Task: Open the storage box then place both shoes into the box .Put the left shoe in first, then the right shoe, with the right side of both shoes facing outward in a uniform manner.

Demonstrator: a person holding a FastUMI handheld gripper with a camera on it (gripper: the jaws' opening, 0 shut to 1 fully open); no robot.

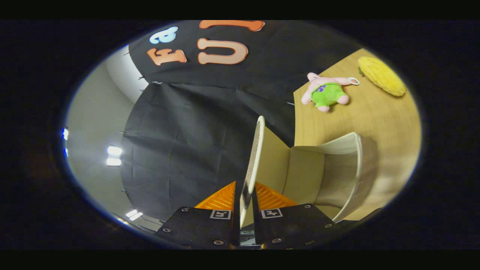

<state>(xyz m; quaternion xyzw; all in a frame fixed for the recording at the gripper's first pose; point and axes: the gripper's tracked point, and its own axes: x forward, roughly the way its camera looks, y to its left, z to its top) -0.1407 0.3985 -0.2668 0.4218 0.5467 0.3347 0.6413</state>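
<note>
My gripper (245, 189) is shut on the thin edge of the storage box's lid (255, 150), which stands edge-on between the two fingers and runs away from them. The lid is swung away from the box. Right beside it the pale storage box (352, 168) shows its hollow inside (307, 176), with nothing visible in it. The box rests on the wooden table (378, 120). The view is tipped sideways, so the table appears as a wall to the right of the fingers.
Beyond the box on the table lie a pink plush toy in green shorts (325, 93) and a yellow plush corn cob (381, 76). Black cloth (187, 142) hangs to the left of the lid, and ceiling lights (113, 155) glow past it.
</note>
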